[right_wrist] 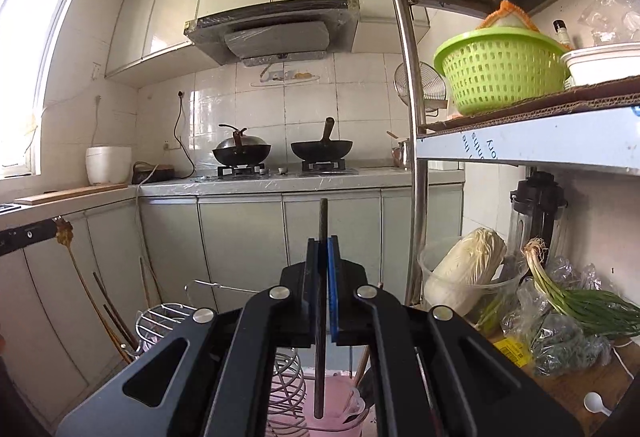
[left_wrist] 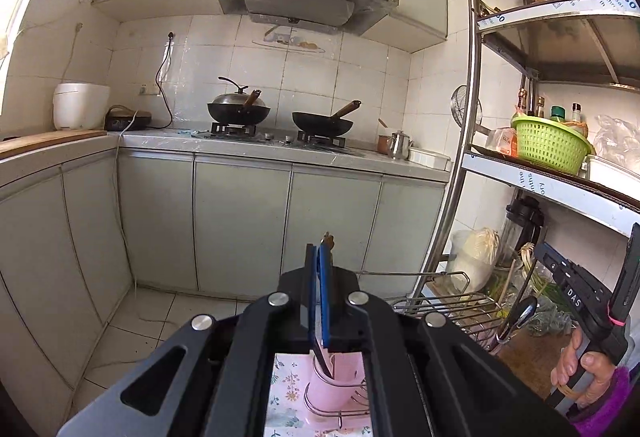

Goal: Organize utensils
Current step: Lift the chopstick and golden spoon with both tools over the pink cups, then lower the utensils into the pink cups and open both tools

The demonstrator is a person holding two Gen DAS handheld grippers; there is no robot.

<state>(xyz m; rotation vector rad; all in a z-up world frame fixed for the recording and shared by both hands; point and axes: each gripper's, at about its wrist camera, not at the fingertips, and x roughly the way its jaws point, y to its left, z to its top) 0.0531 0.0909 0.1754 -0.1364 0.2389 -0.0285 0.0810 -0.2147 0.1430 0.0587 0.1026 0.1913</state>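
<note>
My left gripper [left_wrist: 320,253] is shut on a thin golden-brown utensil [left_wrist: 328,238] whose head pokes out above the fingertips. In the right wrist view that left gripper [right_wrist: 50,229] comes in from the left edge, and the utensil [right_wrist: 64,233] hangs a long thin stem down towards the wire rack [right_wrist: 164,317]. My right gripper [right_wrist: 323,243] is shut on a dark thin stick [right_wrist: 322,215], held upright with its lower end over the pink cup [right_wrist: 334,411]. The pink cup [left_wrist: 332,385] stands in a wire holder below both grippers. A hand holds the right gripper [left_wrist: 546,257] at the right.
Several long chopsticks [right_wrist: 116,317] lean by the rack. A metal shelf unit [left_wrist: 470,117] stands at the right with a green basket [right_wrist: 498,73], cabbage [right_wrist: 464,269] and spring onions [right_wrist: 580,301]. Two woks [left_wrist: 240,111] sit on the stove counter ahead; grey cabinets [left_wrist: 240,221] stand below.
</note>
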